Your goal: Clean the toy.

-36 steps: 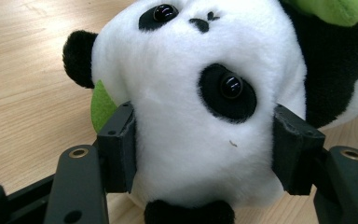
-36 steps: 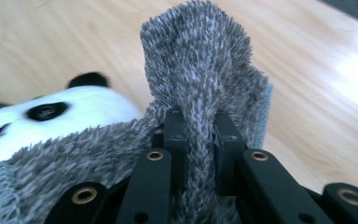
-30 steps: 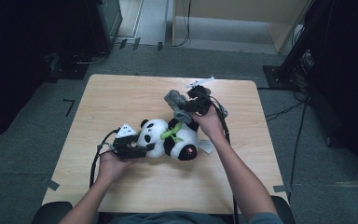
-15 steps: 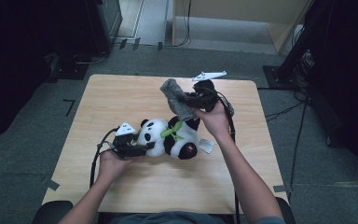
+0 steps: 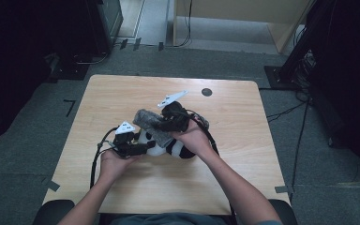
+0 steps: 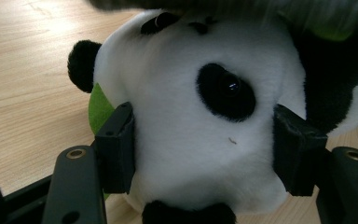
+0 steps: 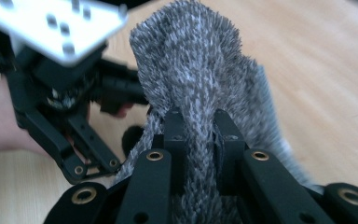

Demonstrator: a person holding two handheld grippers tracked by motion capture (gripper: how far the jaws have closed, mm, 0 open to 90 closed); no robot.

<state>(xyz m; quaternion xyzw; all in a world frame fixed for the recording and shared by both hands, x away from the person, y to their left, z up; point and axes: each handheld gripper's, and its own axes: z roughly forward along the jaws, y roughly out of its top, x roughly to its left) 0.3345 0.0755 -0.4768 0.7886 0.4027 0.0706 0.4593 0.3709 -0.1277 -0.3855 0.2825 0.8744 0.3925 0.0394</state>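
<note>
So the panda plush [image 6: 191, 121] was lying on its side on the wooden table [image 5: 243, 178], roughly mid-table, a bit toward the person's side. Left gripper [image 6: 203, 149] had its jaws spread pretty wide w/ the panda's white head squeezed between them, one pad on each side of the face, touching the fur. You could see a black eye patch and a black ear in the left gripper view, plus a bit of green tucked under the head next to the ear.

Right gripper [image 7: 199, 135] had its jaws narrow, pinched tight on a fold of fuzzy grey cloth [image 7: 200, 70]. In the high view that cloth [image 5: 151, 125] was draped over the panda's [image 5: 168, 146] top side, w/ the right gripper [image 5: 166, 123] just above the toy and the left gripper [image 5: 138, 147] right beside it. Both hands were close together, the left hand [image 5: 112, 161] low, the right hand [image 5: 192, 140] resting against the panda's body.
</note>
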